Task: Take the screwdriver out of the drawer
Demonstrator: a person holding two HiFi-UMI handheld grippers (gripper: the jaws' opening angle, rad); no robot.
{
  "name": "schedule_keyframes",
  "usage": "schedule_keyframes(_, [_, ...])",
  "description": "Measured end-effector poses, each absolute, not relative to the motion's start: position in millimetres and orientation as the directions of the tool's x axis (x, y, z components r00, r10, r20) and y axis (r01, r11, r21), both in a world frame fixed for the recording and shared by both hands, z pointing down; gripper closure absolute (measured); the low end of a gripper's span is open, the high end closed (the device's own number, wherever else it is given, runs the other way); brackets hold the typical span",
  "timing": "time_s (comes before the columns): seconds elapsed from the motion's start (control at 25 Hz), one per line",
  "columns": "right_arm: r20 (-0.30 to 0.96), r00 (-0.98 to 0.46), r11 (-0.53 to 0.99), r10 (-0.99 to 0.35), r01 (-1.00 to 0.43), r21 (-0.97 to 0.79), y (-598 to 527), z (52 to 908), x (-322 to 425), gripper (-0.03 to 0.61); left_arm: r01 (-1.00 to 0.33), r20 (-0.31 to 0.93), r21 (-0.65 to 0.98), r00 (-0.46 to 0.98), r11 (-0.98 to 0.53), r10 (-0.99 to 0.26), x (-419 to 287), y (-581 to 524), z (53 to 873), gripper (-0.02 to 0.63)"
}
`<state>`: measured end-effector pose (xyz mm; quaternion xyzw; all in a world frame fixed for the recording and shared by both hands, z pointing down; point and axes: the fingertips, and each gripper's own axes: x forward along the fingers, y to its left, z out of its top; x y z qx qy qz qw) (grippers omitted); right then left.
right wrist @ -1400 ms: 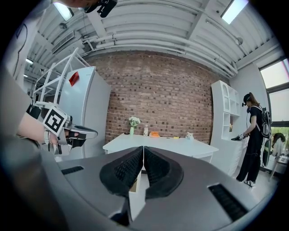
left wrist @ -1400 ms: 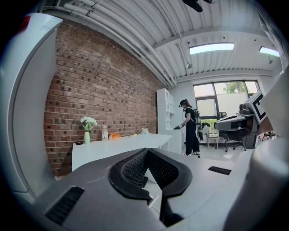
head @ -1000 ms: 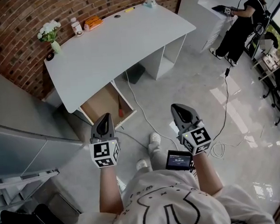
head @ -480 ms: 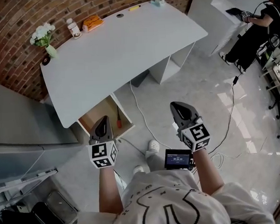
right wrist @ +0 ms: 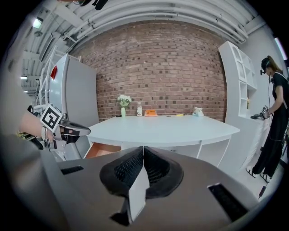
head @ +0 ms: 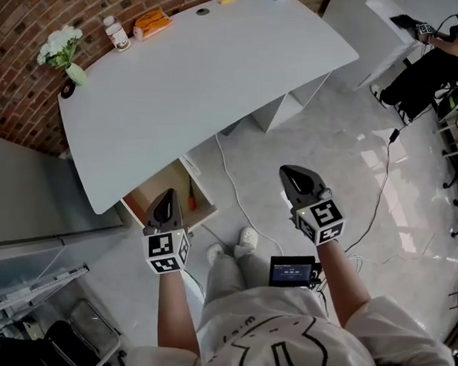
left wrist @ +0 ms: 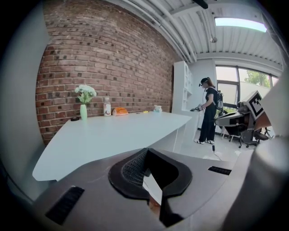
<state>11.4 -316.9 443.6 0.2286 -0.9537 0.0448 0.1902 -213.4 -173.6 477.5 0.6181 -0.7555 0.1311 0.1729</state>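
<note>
Red brick wall [head: 12,45] behind curved white tabletop [head: 191,72], open light wooden drawer [head: 154,192] under its near edge, red-handled screwdriver [head: 191,194] lying inside, left hand-held gripper [head: 166,196] closed, empty, near drawer, right hand-held gripper [head: 291,171] closed, empty, well apart.

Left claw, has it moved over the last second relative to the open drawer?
Yes. It has advanced toward the desk: in the head view the left claw now overlaps the open drawer, left of the screwdriver.

Head view looks steeply down on the desk [head: 207,71]; both gripper views look across it, seemingly from nearby, toward the brick wall [right wrist: 158,67].
</note>
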Motion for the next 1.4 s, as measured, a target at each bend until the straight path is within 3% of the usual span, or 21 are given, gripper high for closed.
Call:
schedule_keyframes(0.84, [0.515, -0.767, 0.875, -0.383, -0.480, -0.065, -302, 612, -12, 0.557, -0.991, 0.610, 0.065, -0.055, 0.119, -0.790, -233, -173, 660, 0.603])
schedule_keyframes(1.16, [0.563, -0.739, 0.871, -0.369, -0.487, -0.068, -316, 688, -19, 0.557, -0.971, 0.738, 0.175, 0.019, 0.165, -0.674, -236, -186, 737, 0.601])
schedule_keyframes(1.2, [0.570, -0.735, 0.868, -0.368, -0.491, -0.071, -316, 696, -17, 0.557, -0.969, 0.752, 0.187, 0.034, 0.162, -0.658, -233, -187, 745, 0.589])
schedule_keyframes(1.28, [0.579, -0.727, 0.860, -0.370, -0.504, -0.083, -316, 712, -15, 0.558, -0.970, 0.780, 0.198, 0.066, 0.144, -0.623, -228, -189, 761, 0.493])
schedule_keyframes(1.4, [0.591, -0.719, 0.856, -0.366, -0.510, -0.090, -316, 731, -15, 0.557, -0.976, 0.826, 0.182, 0.085, 0.120, -0.557, -226, -187, 785, 0.459])
